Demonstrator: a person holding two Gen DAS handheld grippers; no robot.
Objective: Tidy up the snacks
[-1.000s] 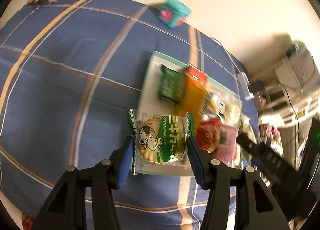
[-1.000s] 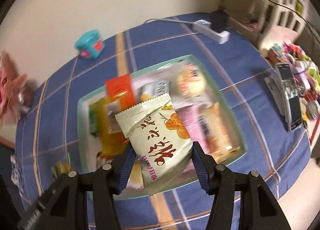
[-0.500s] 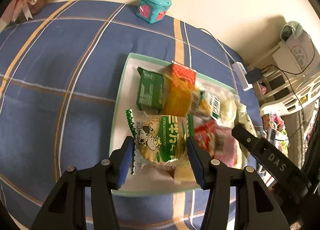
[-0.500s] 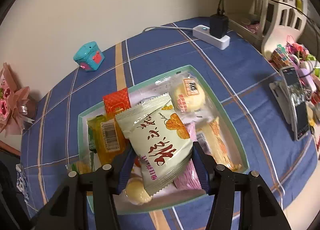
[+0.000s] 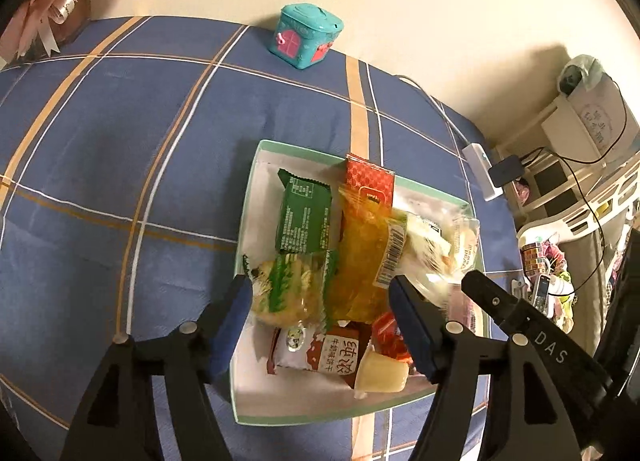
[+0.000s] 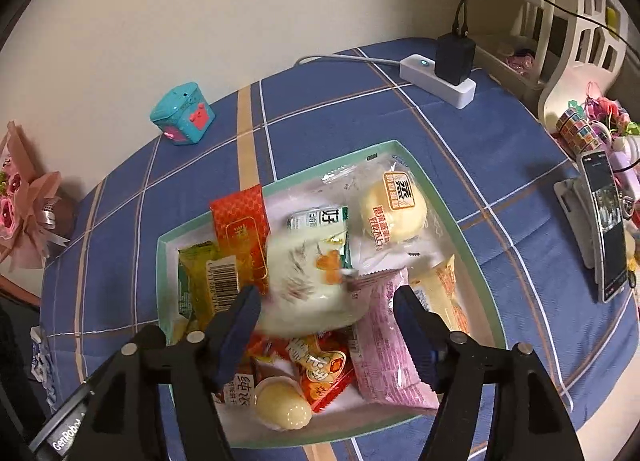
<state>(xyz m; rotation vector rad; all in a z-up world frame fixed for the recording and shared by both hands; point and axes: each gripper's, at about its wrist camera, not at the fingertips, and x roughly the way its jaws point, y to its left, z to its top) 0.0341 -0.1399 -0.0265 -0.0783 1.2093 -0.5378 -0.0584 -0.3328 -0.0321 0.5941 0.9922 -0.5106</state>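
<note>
Hovering over the mint-rimmed white snack tray (image 5: 247, 197), your left gripper (image 5: 322, 315) and right gripper (image 6: 326, 319) are both spread wide; the blurred green-white cracker packet (image 5: 290, 289) and cream crinkle-edged pouch (image 6: 308, 281) sit at twelve o'clock of each.

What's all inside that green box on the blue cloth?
The box holds wrapped snacks: a green packet, an orange packet, a round bun, a pink packet, a small jelly cup. They overlap, so anything underneath is hidden.
</note>
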